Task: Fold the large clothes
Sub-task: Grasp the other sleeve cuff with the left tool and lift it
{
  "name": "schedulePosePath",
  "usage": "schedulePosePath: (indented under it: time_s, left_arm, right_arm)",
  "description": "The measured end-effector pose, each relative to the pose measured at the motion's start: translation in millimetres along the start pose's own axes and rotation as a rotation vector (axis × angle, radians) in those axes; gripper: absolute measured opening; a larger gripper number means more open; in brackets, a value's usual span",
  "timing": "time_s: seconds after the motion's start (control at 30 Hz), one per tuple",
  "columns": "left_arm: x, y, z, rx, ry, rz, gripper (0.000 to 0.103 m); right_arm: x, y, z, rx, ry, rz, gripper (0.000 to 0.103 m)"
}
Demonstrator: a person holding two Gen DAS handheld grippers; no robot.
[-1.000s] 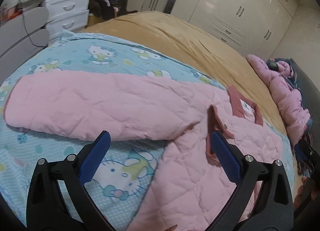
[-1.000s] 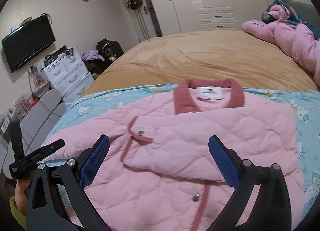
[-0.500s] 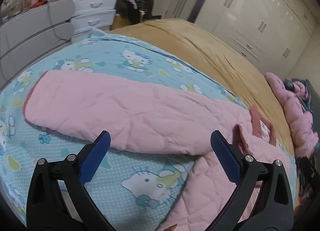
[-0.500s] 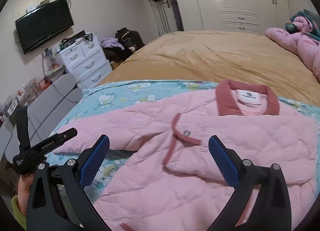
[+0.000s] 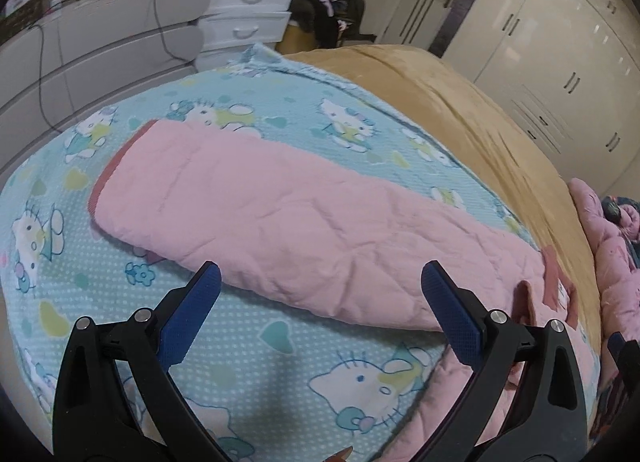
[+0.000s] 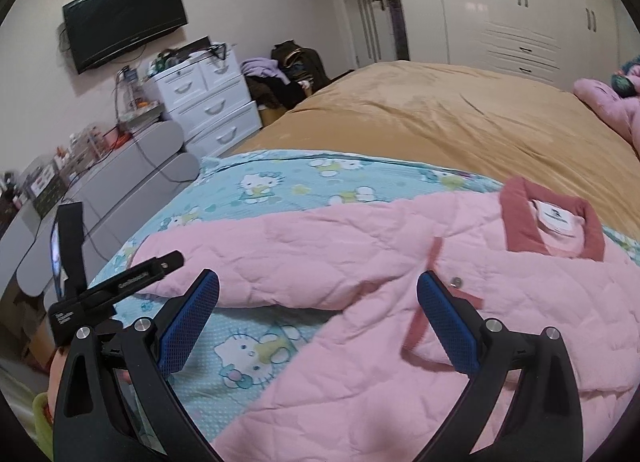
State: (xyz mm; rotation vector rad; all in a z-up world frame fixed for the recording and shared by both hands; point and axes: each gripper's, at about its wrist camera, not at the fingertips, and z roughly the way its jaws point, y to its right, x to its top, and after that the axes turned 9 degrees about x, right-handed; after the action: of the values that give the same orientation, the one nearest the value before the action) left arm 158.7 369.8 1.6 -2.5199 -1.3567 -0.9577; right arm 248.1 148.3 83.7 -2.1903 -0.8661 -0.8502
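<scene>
Both grippers, left and right, gape empty above the pink jacket, its sleeve stretched left across the blue blanket.

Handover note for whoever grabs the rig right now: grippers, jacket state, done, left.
Left gripper: open, empty, above the outstretched sleeve.
Right gripper: open, empty, over the jacket's front, near the sleeve's armpit.
Pink quilted jacket: lying front up on the Hello Kitty blanket on the bed, collar pointing toward the tan bedspread. One front flap near the snap is turned over.
Done: jacket spread out; no sleeve fold visible on this side.
Left: probably fold this sleeve across the body, then the other side, then the body itself.
</scene>
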Motion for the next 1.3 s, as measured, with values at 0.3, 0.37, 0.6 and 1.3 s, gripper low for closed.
schedulePosePath:
  time_s: [0.3, 0.37, 0.6, 1.3]
  left_arm:
    - [13.8, -41.3, 22.6, 0.040, -0.058, -0.127, 0.094]
    - [14.7, -48.3, 26.8, 0.036, -0.077, -0.157, 0.094]
    - [14.2, -67.6, 50.6, 0.072, -0.149, -0.236, 0.094]
    - [32.1, -100.2, 74.6, 0.020, 0.020, -0.433, 0.014]
  right_arm:
    - [1.1, -19.3, 23.5, 0.030, -0.035, -0.027, 0.099]
    - [0.7, -20.2, 25.7, 0.032, -0.030, -0.022, 0.099]
    - [-2.4, -18.1, 32.7, 0.050, -0.043, -0.008, 0.099]
    - [-25.8, 49.1, 1.1, 0.009, -0.006, 0.150, 0.099]
